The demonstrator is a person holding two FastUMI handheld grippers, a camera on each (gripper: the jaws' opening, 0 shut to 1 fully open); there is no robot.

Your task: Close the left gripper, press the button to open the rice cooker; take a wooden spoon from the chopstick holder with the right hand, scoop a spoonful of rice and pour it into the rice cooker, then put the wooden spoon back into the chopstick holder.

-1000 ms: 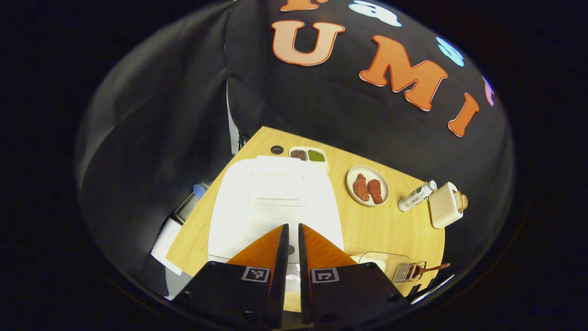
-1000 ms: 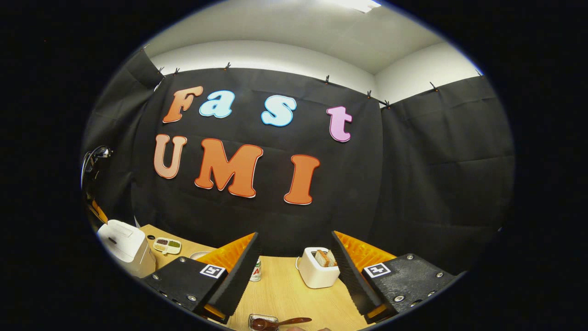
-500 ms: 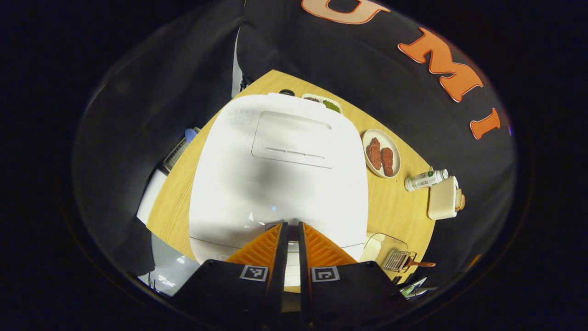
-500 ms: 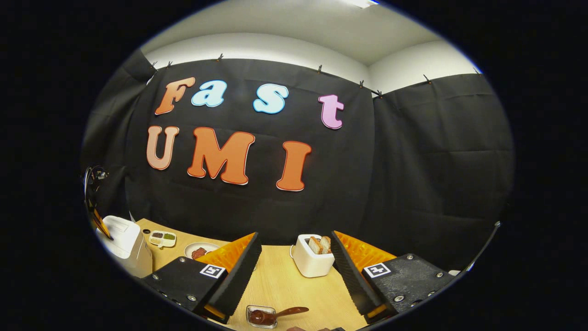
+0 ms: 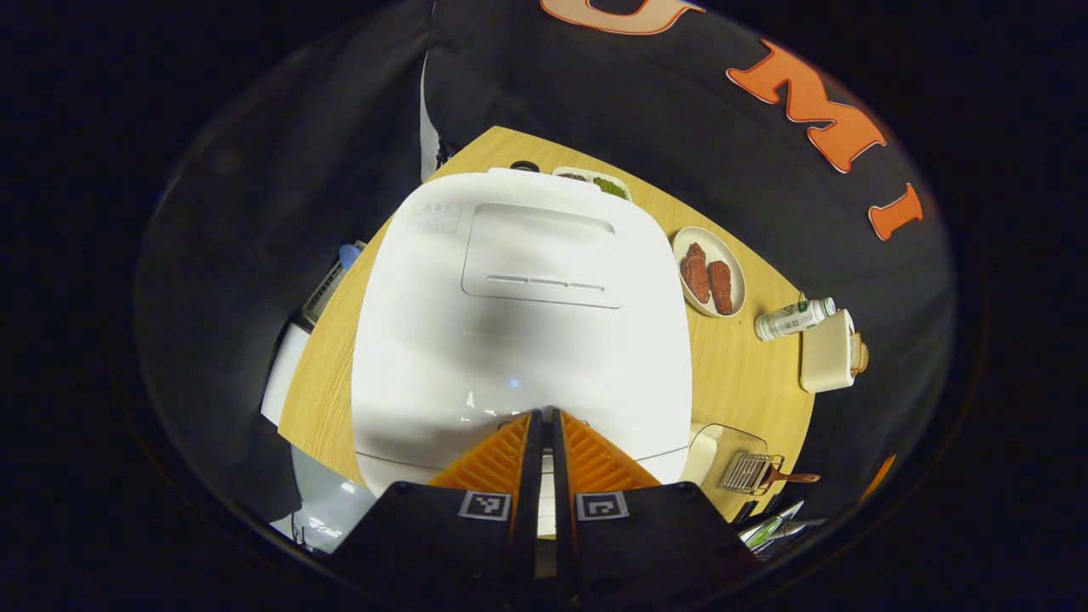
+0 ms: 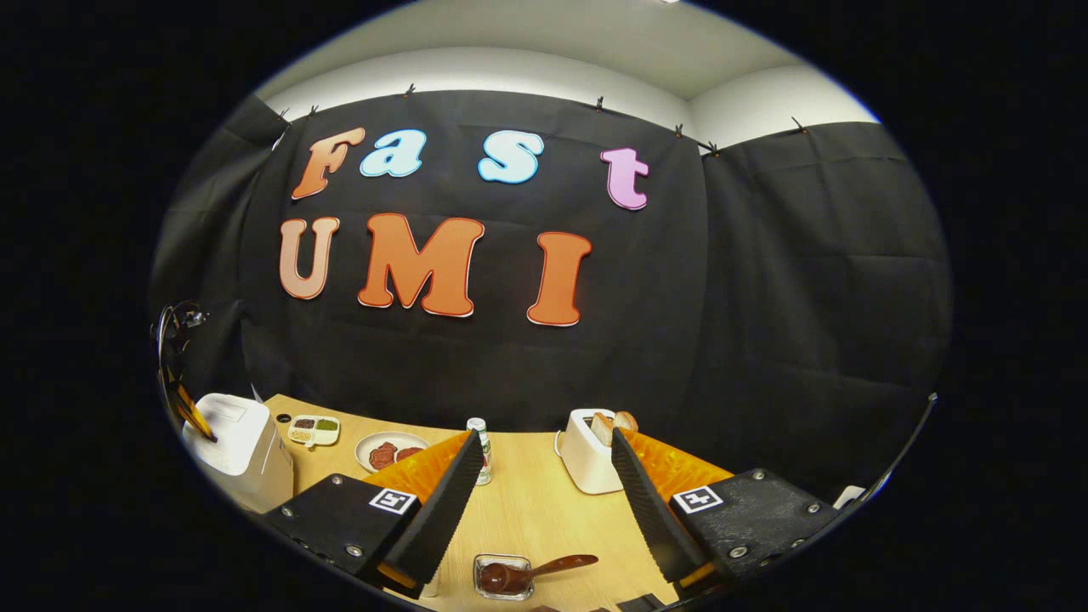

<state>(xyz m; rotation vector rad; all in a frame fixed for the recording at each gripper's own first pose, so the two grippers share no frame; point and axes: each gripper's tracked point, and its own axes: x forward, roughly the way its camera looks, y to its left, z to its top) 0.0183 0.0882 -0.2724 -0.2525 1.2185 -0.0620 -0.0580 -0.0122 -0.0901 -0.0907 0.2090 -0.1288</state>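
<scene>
The white rice cooker (image 5: 518, 314) stands with its lid down, seen from above in the left gripper view. My left gripper (image 5: 541, 415) is shut, its tips touching the cooker's front edge; the button under them is hidden. To the right, the wooden spoon (image 5: 790, 478) pokes its handle out of the wire chopstick holder (image 5: 746, 473). A clear container (image 5: 718, 446) with something pale inside sits beside it. In the right gripper view my right gripper (image 6: 544, 438) hangs open above the table, the wooden spoon (image 6: 535, 568) below it and the rice cooker (image 6: 234, 442) far left.
On the wooden table (image 5: 739, 382) stand a plate of meat (image 5: 712, 272), a small bottle (image 5: 795, 317), a white toaster (image 5: 829, 351) with bread, and a divided dish (image 5: 595, 178) behind the cooker. The toaster (image 6: 591, 450) and bottle (image 6: 482, 446) stand beyond my right gripper.
My left gripper has come down from above the cooker onto its front edge and stayed shut. The right gripper has tilted slightly, showing more of the table.
</scene>
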